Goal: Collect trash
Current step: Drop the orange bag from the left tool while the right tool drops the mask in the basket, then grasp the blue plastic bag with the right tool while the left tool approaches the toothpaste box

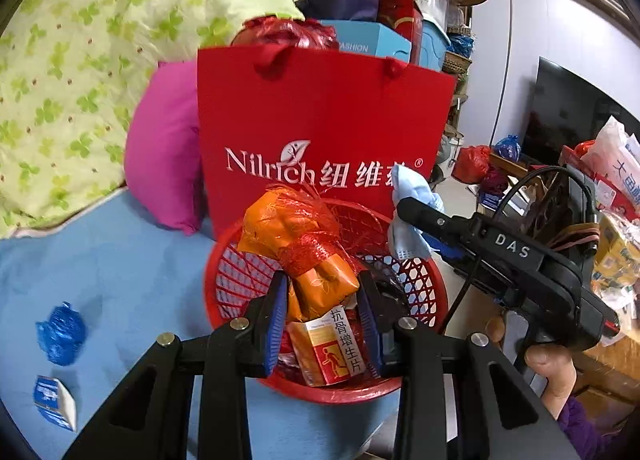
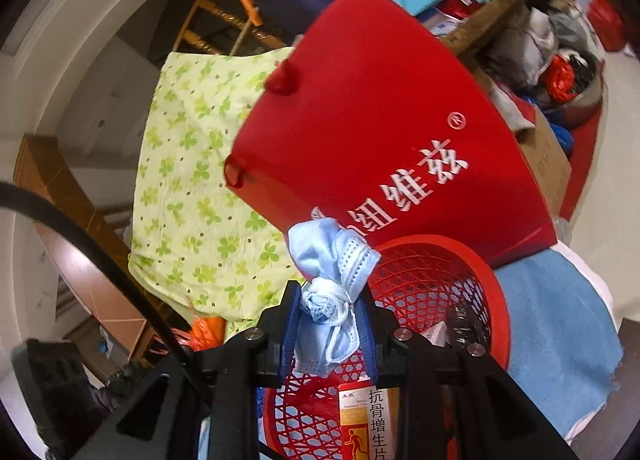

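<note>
Here, in the left wrist view, the left hand-held gripper [image 1: 323, 302] is closed on an orange wrapper bundled in red mesh [image 1: 298, 256], its blue pads pressing the bundle's lower end directly above the red basket [image 1: 424, 280]. The basket stands on the blue bed cover [image 1: 112, 272], at the foot of an upright red paper bag [image 1: 320, 132]. A carton printed with Chinese characters [image 1: 328, 348] and some dark items already lie inside it. Two pieces remain loose on the bed cover near its left edge: a crumpled blue plastic wad [image 1: 60, 334] and a small blue-and-white carton [image 1: 54, 408]. The right hand-held gripper [image 1: 404, 208] enters from the right, held in a person's hand [image 1: 550, 376], with a light blue face mask [image 1: 414, 216] at its tip over the basket's far rim.

In the right wrist view, the right hand-held gripper [image 2: 330, 312] is clamped on the face mask [image 2: 334, 260], whose knotted ear loops hang between the pads; the mask is poised just above the basket rim [image 2: 502, 300]. The printed carton [image 2: 370, 420] shows at the lower edge, inside the basket.

Judged from both views, collection is well advanced: several pieces are binned, two more are held over the basket awaiting release, and the two blue items on the bed cover are left to fetch.
</note>
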